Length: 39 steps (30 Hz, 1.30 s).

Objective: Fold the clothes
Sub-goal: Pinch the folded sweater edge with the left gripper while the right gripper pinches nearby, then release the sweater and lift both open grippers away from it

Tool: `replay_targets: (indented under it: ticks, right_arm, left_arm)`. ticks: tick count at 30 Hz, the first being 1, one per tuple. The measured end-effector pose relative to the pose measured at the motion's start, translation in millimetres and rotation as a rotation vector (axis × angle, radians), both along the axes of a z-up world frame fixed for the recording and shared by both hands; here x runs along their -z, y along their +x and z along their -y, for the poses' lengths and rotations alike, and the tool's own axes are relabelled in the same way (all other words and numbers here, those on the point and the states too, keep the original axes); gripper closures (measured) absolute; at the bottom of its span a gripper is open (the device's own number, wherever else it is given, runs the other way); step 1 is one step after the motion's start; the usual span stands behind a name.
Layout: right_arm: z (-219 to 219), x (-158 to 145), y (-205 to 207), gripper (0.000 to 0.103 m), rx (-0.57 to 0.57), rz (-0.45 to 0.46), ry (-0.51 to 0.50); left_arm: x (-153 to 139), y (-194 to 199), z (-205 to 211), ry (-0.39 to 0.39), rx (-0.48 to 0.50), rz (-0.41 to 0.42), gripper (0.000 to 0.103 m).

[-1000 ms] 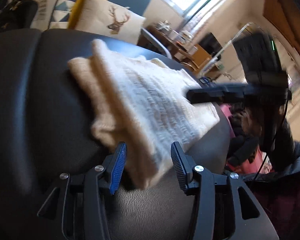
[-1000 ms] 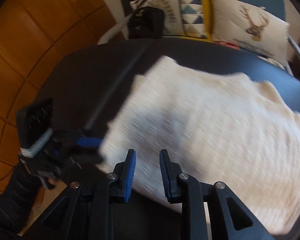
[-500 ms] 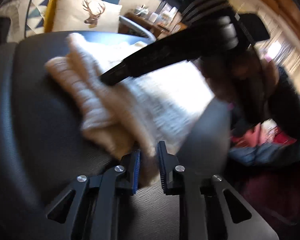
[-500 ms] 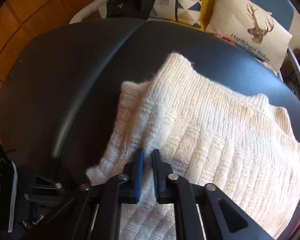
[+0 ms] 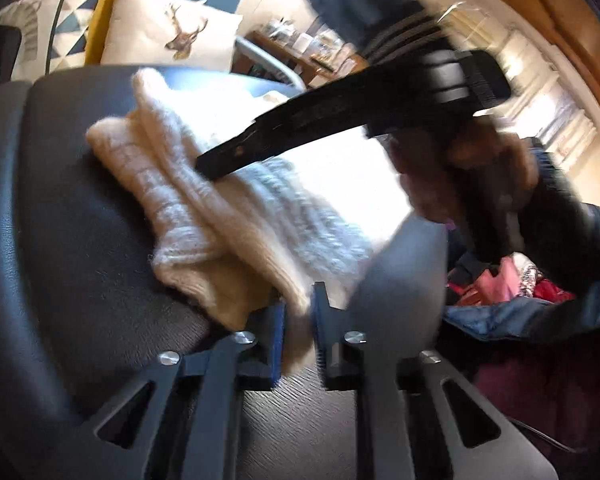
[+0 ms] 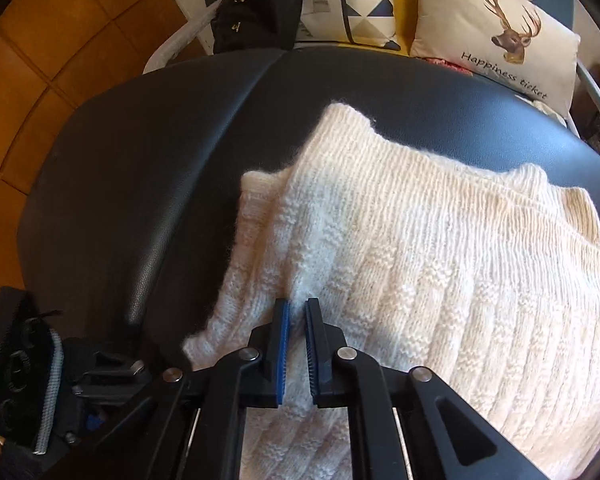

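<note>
Your cream knit sweater (image 6: 440, 280) lies partly folded on the black padded table (image 6: 148, 184), its folded layers bunched toward the near left edge. Your left gripper (image 5: 298, 322) has its fingers nearly together, pinching a thick fold of the sweater's edge. Your right gripper (image 6: 296, 344) is likewise almost closed, with knit fabric caught between its blue pads. Beyond the table, a deer-print cushion (image 6: 500, 36) sits beside a black bag (image 6: 256, 12).

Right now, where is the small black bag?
In the right wrist view the black bag sits at upper left, just beyond the far edge of the black padded surface, beside the triangle-patterned cushion and well clear of the cream sweater.
</note>
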State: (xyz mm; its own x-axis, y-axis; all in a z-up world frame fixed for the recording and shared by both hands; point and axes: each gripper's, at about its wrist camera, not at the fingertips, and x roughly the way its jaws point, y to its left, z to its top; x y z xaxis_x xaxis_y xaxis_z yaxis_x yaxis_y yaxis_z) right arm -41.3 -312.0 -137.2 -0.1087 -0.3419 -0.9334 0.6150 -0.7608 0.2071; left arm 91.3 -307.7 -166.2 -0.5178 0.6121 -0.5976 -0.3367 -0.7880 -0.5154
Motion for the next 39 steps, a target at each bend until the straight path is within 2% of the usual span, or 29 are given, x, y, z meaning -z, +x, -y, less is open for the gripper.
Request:
replay_targets:
  ticks: [2,5,8,10,12,15,21,23,25,28,31,33,36,39]
  right_arm:
    - [-0.4,2.3,1.4,0.095,-0.004,-0.009,0.005]
    - [-1.4,7.0,1.3,0.095,0.004,-0.008,0.0]
    - [-1.8,6.3,1.6,0.095,0.0,-0.011,0.002]
    - [-3.2,5.7,1.1,0.094,0.003,-0.005,-0.001]
    - [-5.5,5.3,0.0,0.093,0.012,0.005,-0.009]
    - [-11.0,3.6,-3.1,0.092,0.026,0.034,-0.036]
    - [-22.0,-5.0,-9.1,0.088,0.04,0.066,-0.112]
    - [-22.9,-2.9,-10.5,0.086,0.039,0.069,-0.105]
    - [-23.4,1.2,-11.6,0.086,0.04,0.067,-0.087]
    - [-21.0,1.8,-10.8,0.086,0.032,0.046,-0.075]
    - [-14.0,1.7,-7.5,0.086,0.012,0.014,-0.054]
    - [-9.3,1.6,-5.2,0.086,-0.002,-0.008,-0.039]
    - [-2.3,1.5,-1.9,0.086,-0.021,-0.04,-0.018]
    - [-6.1,-1.3,-21.6,0.085,0.014,0.019,-0.078]
  left_arm:
    - [-1.4,7.6,-3.4,-0.046,-0.005,-0.012,0.095]
    - [13.4,13.5,-3.5,-0.08,-0.013,0.043,0.096]
    - [17.1,16.3,3.0,-0.027,-0.033,0.054,0.096]
    - [16.5,14.0,9.4,0.017,-0.059,0.06,0.085]
    - [17.9,9.7,13.6,0.026,-0.08,0.073,0.075]
    - [18.9,1.6,16.8,0.049,-0.066,0.07,0.067]
    - [20.7,-13.0,-3.7,0.056,0.043,0.057,0.068]
    - [16.0,-7.7,-9.2,0.044,0.059,0.035,0.091]
    - [10.2,-2.6,-10.8,0.047,0.063,0.015,0.095]
    - [2.4,10.2,-1.6,0.003,0.049,-0.015,0.096]
    - [18.7,10.8,-16.9,-0.038,0.05,0.044,0.096]
    - [23.4,13.0,-14.0,-0.04,0.051,0.069,0.096]
    - [24.7,15.0,-7.0,0.015,0.002,0.114,0.093]
    - [20.5,22.0,1.2,0.004,-0.057,0.132,0.086]
